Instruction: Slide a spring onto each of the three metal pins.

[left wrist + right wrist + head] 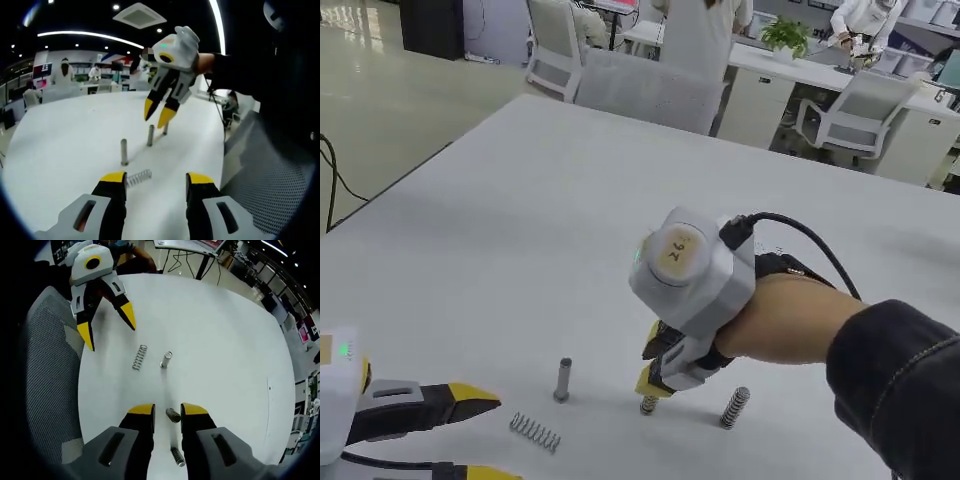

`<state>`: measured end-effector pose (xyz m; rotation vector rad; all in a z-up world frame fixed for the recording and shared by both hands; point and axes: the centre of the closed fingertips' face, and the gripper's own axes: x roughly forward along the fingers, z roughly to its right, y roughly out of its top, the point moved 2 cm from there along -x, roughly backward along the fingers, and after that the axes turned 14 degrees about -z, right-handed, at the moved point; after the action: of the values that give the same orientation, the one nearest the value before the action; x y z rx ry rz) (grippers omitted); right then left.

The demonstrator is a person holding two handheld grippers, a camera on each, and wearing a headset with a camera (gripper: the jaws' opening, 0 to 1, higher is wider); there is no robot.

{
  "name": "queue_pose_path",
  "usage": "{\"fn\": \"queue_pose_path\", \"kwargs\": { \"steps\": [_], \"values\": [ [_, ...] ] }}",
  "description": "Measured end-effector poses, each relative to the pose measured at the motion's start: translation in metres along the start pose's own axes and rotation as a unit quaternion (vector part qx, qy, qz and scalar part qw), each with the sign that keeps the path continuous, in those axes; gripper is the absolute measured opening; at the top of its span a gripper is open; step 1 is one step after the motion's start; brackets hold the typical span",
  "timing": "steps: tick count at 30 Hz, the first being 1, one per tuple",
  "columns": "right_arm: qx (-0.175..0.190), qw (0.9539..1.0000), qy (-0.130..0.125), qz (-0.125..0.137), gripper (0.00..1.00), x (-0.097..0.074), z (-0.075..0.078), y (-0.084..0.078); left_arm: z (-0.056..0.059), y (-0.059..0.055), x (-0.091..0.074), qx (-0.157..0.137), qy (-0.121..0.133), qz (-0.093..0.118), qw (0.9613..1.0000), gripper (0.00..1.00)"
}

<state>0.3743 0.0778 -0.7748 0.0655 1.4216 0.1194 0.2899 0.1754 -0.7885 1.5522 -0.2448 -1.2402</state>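
**Head view.** The white table (520, 200) runs bare and wide from the pins to its far edge, where grey office chairs (650, 90) stand. Its left edge borders open floor. Three pins stand in a row close to the near edge:
- a bare pin (562, 380) on the left
- a middle pin (648, 405) wrapped in coils
- a right pin (735, 407) wearing a spring

A loose spring (535, 432) lies flat just near of the bare pin. The right gripper (655, 383) points down, its tips just above the middle pin. The left gripper (480, 435) sits at the near left, jaws spread wide, nothing in them.

**Left gripper view.** Its own jaws gape wide and empty. The loose spring (138, 176) lies on the table between them, close to one tip. Farther on, the right gripper (157, 115) hangs over the pins, jaws parted and empty.

**Right gripper view.** Its jaws stand a little apart with the middle pin (173, 415) in the gap. Whether either tip touches it, I cannot tell. Beyond the bare pin (166, 360) the table lies open. A mesh chair (50, 365) stands against the table's edge beneath the left gripper (109, 330).
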Motion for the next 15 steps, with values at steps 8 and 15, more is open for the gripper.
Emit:
{"fn": "queue_pose_path", "kwargs": {
  "steps": [8, 15],
  "values": [
    [-0.009, 0.9999, 0.013, 0.005, 0.16, 0.004, -0.013, 0.012, 0.001, 0.000, -0.003, 0.000, 0.002, 0.001, 1.0000, 0.41],
    [-0.020, 0.9994, 0.027, 0.006, 0.16, 0.010, -0.025, 0.021, 0.000, -0.001, -0.003, 0.000, 0.003, 0.002, 1.0000, 0.41]
  ]
}}
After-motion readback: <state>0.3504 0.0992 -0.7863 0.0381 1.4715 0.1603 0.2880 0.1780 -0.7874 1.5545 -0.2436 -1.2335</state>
